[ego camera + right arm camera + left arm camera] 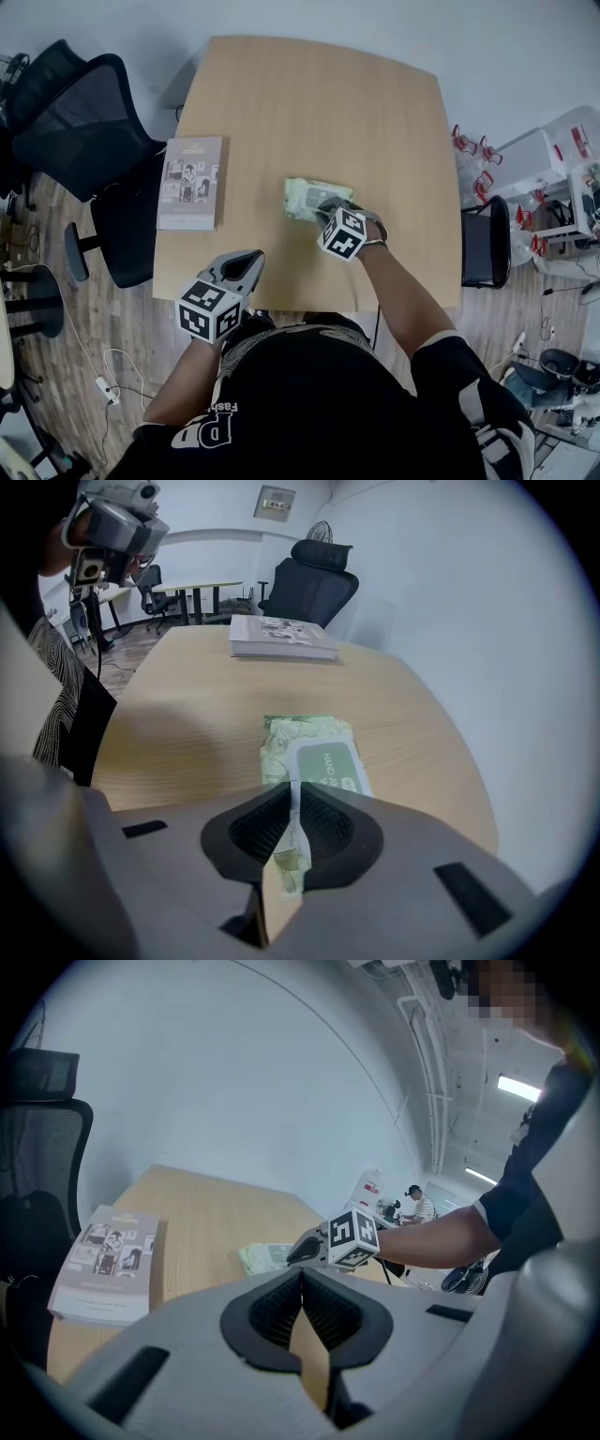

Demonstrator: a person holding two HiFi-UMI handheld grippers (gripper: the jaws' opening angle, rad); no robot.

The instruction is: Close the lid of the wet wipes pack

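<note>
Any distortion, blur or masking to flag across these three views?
Head view: evenly lit, sharp, wide-angle bending at edges. Left gripper view: fisheye, dark corners, mosaic patch upper right. Right gripper view: same fisheye; wet wipes pack sharp, print partly legible.

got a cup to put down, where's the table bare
Free: the far half of the table beyond the book and wet wipes pack, and the strip between them. Crowded: the near edge at the left gripper, and the pack under the right gripper.
</note>
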